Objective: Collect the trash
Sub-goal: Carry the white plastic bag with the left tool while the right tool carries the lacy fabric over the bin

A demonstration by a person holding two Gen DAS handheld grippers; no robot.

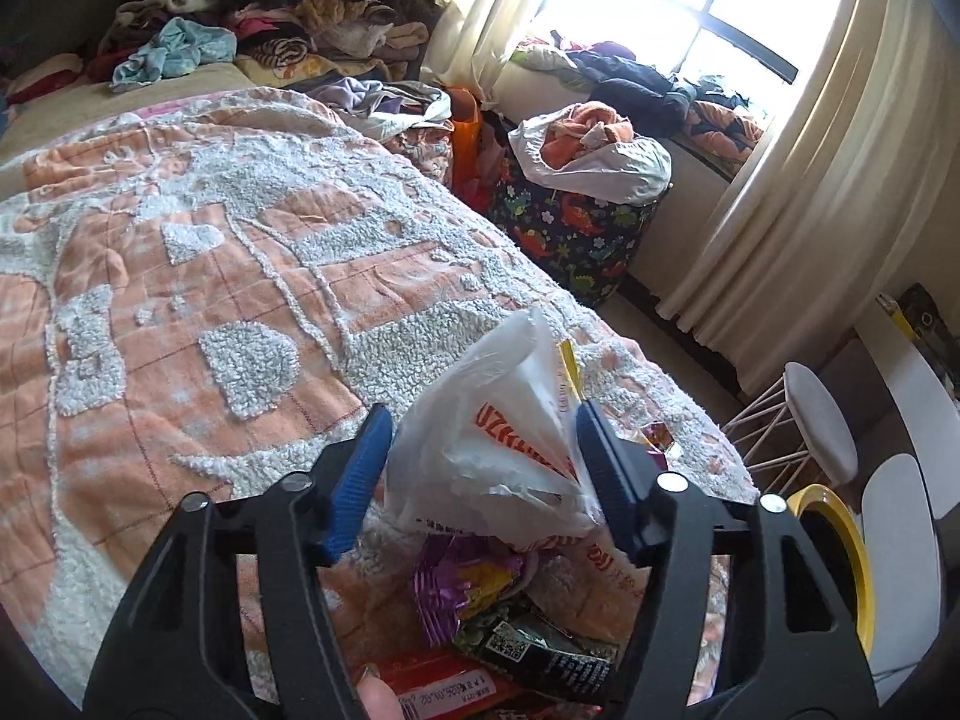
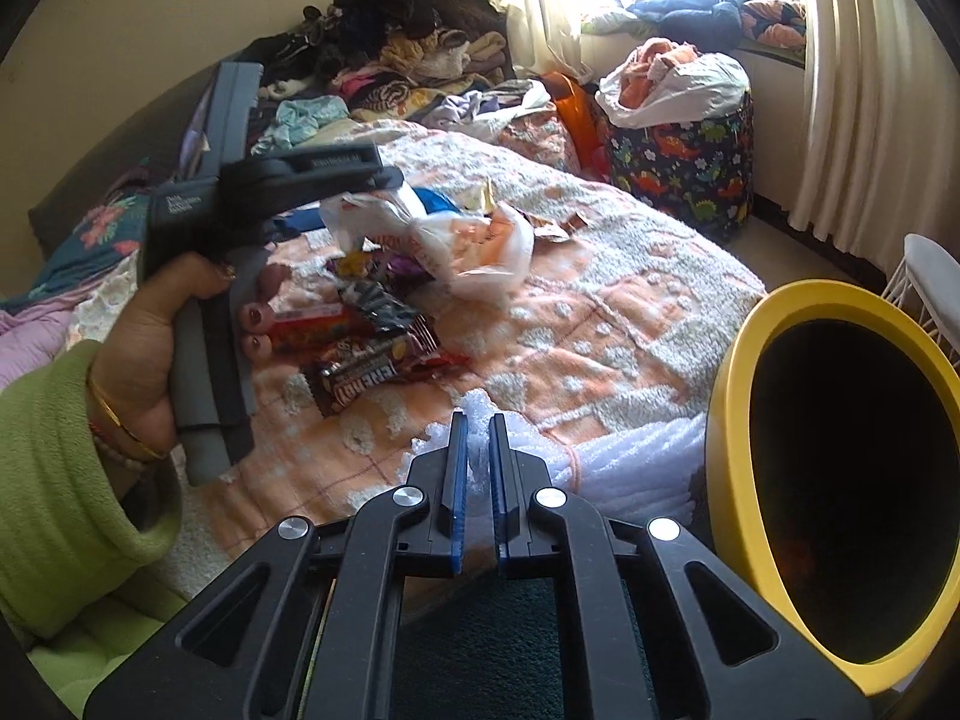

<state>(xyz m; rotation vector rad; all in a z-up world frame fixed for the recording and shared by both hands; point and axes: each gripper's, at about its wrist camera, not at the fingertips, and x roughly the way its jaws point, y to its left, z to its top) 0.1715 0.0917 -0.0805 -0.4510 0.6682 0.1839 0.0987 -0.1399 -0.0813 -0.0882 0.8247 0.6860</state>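
A pile of trash lies on the orange and white bedspread (image 1: 180, 276): a crumpled white plastic bag with orange print (image 1: 510, 438), a purple wrapper (image 1: 462, 588), a dark wrapper with a QR code (image 1: 534, 654) and a red packet (image 1: 444, 684). My left gripper (image 1: 480, 450) is open with its blue fingers on either side of the white bag. In the right wrist view the bag (image 2: 462, 240), a Hershey wrapper (image 2: 366, 378) and the left gripper in a hand (image 2: 264, 180) show. My right gripper (image 2: 477, 438) is nearly closed and empty, beside a yellow-rimmed bin (image 2: 840, 480).
Heaps of clothes (image 1: 270, 24) lie at the bed's far end. A dinosaur-print bag stuffed with clothes (image 1: 576, 228) stands on the floor by the curtained window (image 1: 750, 60). White stools (image 1: 822, 420) stand at right. The yellow bin's rim (image 1: 840, 534) shows at the bed's edge.
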